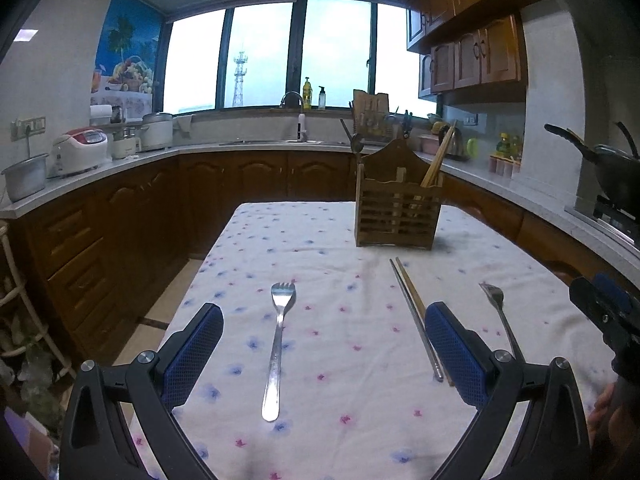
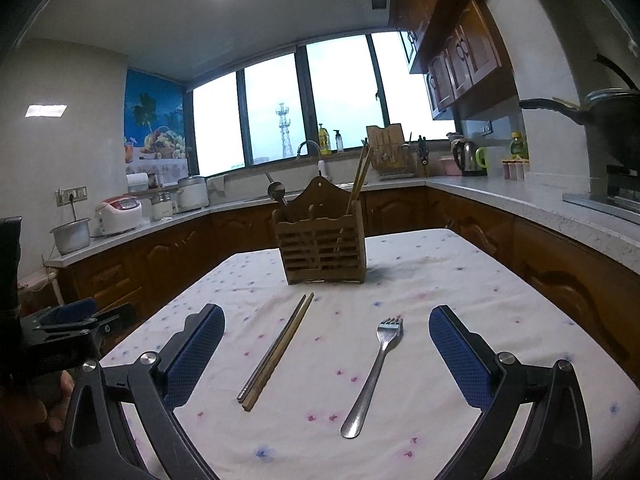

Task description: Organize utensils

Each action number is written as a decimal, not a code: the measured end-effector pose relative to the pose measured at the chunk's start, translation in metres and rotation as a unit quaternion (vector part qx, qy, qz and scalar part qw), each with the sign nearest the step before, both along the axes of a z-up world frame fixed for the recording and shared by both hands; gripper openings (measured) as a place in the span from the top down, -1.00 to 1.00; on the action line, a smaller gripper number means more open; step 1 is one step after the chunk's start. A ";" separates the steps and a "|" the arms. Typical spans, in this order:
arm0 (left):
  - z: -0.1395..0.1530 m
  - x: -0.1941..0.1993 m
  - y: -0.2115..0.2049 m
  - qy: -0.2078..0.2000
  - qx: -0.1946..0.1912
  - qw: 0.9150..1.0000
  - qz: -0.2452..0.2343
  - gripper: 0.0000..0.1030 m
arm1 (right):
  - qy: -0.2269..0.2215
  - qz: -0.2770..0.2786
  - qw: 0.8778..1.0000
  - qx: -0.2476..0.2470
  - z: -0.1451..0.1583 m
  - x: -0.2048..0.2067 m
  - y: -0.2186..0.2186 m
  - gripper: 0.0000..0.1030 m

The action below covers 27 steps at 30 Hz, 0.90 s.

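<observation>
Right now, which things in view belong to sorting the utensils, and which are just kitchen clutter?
For the job:
- left fork
- right fork
- loose chopsticks
- wooden holder, already holding chopsticks and a ladle
- left gripper, right gripper, both open

Just lying about:
- rice cooker
- kettle
- metal pot
- wok

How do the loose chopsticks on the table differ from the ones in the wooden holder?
The loose chopsticks lie flat on the tablecloth; the holder chopsticks stand upright, leaning, in the wooden holder's right compartment. The loose pair looks mismatched, one metallic grey and one brown; the holder ones look all brown. Both sets are long, thin sticks.
</observation>
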<state>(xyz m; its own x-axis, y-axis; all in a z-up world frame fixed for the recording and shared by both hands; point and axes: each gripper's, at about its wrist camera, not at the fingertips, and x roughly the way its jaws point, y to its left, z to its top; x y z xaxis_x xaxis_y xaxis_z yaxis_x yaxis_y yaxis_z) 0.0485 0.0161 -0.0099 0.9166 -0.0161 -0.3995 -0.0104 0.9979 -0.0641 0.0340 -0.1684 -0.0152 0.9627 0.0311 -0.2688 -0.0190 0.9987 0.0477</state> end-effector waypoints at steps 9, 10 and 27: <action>0.001 0.001 0.001 -0.004 0.009 1.000 0.002 -0.98 | -0.010 0.001 1.000 -0.006 0.001 -0.002 0.004 -1.00; 0.000 0.000 0.002 -0.005 0.010 1.000 0.004 -0.98 | -0.010 0.001 1.000 -0.005 0.001 -0.002 0.003 -1.00; 0.001 0.004 0.005 -0.007 0.022 1.000 0.008 -0.98 | -0.009 0.003 1.000 -0.001 0.001 0.002 0.003 -1.00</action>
